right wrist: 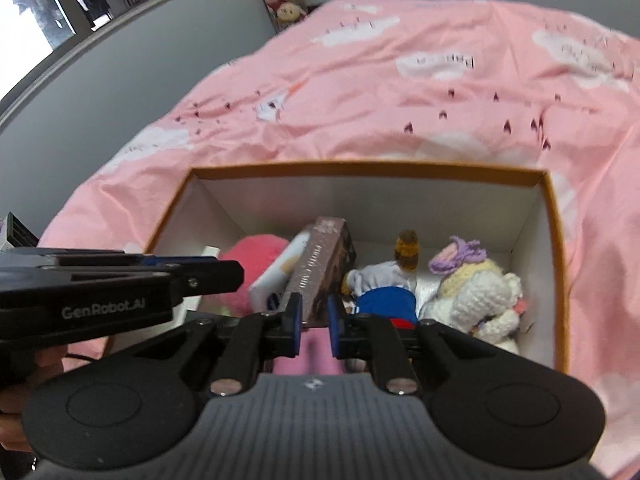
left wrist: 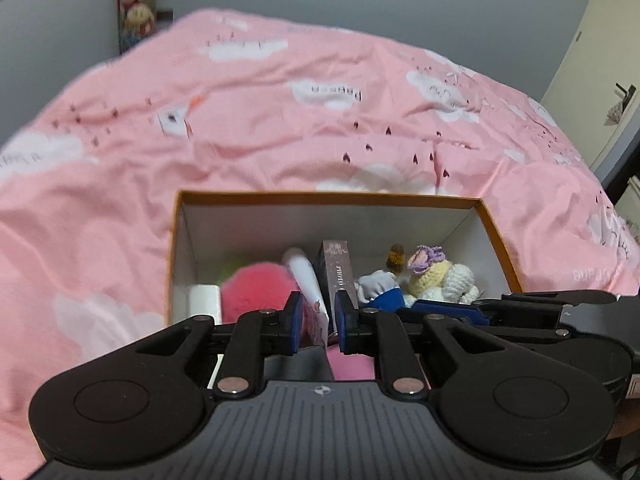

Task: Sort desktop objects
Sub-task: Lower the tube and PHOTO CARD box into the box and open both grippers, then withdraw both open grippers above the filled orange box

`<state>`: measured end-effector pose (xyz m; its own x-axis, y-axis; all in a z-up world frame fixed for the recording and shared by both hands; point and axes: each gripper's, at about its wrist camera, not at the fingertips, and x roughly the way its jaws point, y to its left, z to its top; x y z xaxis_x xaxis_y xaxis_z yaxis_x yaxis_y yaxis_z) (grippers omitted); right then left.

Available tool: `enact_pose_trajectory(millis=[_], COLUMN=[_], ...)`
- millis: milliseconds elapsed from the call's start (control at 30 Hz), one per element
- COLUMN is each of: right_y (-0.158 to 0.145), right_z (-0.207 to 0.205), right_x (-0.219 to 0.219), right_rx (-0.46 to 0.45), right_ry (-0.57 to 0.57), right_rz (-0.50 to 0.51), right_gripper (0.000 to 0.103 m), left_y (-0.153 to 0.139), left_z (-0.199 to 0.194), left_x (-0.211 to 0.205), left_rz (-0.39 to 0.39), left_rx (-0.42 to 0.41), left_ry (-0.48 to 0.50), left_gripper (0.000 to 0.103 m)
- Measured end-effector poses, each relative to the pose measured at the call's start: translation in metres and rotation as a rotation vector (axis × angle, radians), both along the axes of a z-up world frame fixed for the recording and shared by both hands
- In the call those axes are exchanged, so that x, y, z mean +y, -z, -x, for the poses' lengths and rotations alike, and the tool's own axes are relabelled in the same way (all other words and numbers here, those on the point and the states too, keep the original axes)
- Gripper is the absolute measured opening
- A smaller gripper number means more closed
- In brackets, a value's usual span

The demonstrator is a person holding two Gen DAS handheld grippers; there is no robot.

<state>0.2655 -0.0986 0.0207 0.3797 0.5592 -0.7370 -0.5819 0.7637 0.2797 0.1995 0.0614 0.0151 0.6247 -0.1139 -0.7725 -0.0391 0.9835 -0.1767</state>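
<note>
An orange-rimmed white box [left wrist: 320,197] [right wrist: 360,168] sits on a pink bedspread. Inside lie a pink fluffy ball [left wrist: 256,288] [right wrist: 252,256], a white tube [left wrist: 306,276] [right wrist: 280,272], a brown photo box [left wrist: 338,272] [right wrist: 324,264], a doll in blue [left wrist: 380,284] [right wrist: 384,280] and a crochet doll [left wrist: 440,276] [right wrist: 480,288]. My left gripper [left wrist: 319,322] hovers over the box's near side, shut and holding nothing. Beside it, my right gripper [right wrist: 315,322] has its jaws close together with nothing pinched. Each gripper also shows side-on in the other's view.
The pink cloud-print bedspread [left wrist: 280,128] spreads around the box on all sides. A grey wall with hanging plush toys [left wrist: 138,4] stands behind. A door [left wrist: 600,80] is at the right. A hand [right wrist: 40,372] holds the left gripper's handle.
</note>
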Motion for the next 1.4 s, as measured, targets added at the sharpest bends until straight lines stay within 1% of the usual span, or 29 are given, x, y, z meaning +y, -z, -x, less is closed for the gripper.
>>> enact_pose_trajectory(millis=[100, 167, 200, 300, 433, 500, 533, 567, 633, 700, 733, 767, 833, 900, 1000, 1067, 1100, 1167, 1233, 1400], right_y=[-0.008, -0.012, -0.013, -0.014, -0.02, -0.026, -0.028, -0.029, -0.03, -0.027, -0.024, -0.019, -0.012, -0.003, 0.006, 0.009, 0.01, 0.011, 0.013, 0.016], right_z=[0.01, 0.017, 0.022, 0.04, 0.067, 0.08, 0.086, 0.092, 0.102, 0.107, 0.109, 0.109, 0.108, 0.107, 0.107, 0.107, 0.108, 0.11, 0.111, 0.11], right_x=[-0.008, -0.016, -0.02, -0.029, -0.041, -0.044, -0.046, -0.048, -0.05, -0.052, -0.054, -0.054, -0.055, -0.055, -0.057, -0.059, -0.059, -0.061, -0.062, -0.064], right_rx=[-0.02, -0.042, -0.053, -0.089, -0.16, -0.21, -0.238, -0.267, -0.31, -0.331, -0.335, -0.334, -0.325, -0.313, -0.299, -0.297, -0.3, -0.309, -0.314, -0.315], right_ry=[0.001, 0.02, 0.033, 0.061, 0.095, 0.106, 0.114, 0.124, 0.139, 0.154, 0.16, 0.17, 0.181, 0.186, 0.193, 0.2, 0.202, 0.208, 0.208, 0.214], right_rz=[0.01, 0.014, 0.015, 0.01, -0.002, -0.003, -0.005, -0.004, -0.007, -0.001, 0.003, 0.01, 0.024, 0.04, 0.047, 0.043, 0.041, 0.037, 0.03, 0.018], right_gripper=[0.017, 0.023, 0.025, 0.025, 0.025, 0.027, 0.03, 0.032, 0.035, 0.039, 0.04, 0.042, 0.053, 0.054, 0.06, 0.066, 0.072, 0.072, 0.078, 0.081], left_y=[-0.011, -0.013, -0.014, -0.015, -0.019, -0.019, -0.019, -0.019, -0.016, -0.011, -0.007, -0.003, 0.006, 0.013, 0.022, 0.027, 0.029, 0.033, 0.036, 0.043], left_z=[0.012, 0.021, 0.027, 0.045, 0.066, 0.074, 0.078, 0.082, 0.088, 0.091, 0.092, 0.093, 0.094, 0.093, 0.093, 0.093, 0.094, 0.094, 0.093, 0.093], left_x=[-0.001, -0.002, -0.003, -0.007, -0.015, -0.019, -0.02, -0.022, -0.025, -0.029, -0.031, -0.033, -0.036, -0.037, -0.038, -0.04, -0.04, -0.041, -0.043, -0.046], left_rz=[-0.02, -0.03, -0.03, -0.032, -0.043, -0.056, -0.065, -0.076, -0.096, -0.117, -0.129, -0.139, -0.159, -0.173, -0.185, -0.189, -0.189, -0.191, -0.197, -0.203], left_rx=[-0.015, -0.021, -0.029, -0.074, -0.142, -0.174, -0.19, -0.205, -0.23, -0.236, -0.234, -0.232, -0.225, -0.202, -0.19, -0.182, -0.179, -0.172, -0.162, -0.147], left_ry=[-0.01, -0.012, -0.015, -0.027, -0.035, -0.044, -0.052, -0.064, -0.08, -0.082, -0.079, -0.081, -0.092, -0.106, -0.122, -0.125, -0.124, -0.127, -0.128, -0.13], left_gripper=[0.021, 0.022, 0.022, 0.024, 0.033, 0.038, 0.045, 0.057, 0.062, 0.066, 0.073, 0.077, 0.077, 0.078, 0.078, 0.078, 0.078, 0.078, 0.078, 0.078])
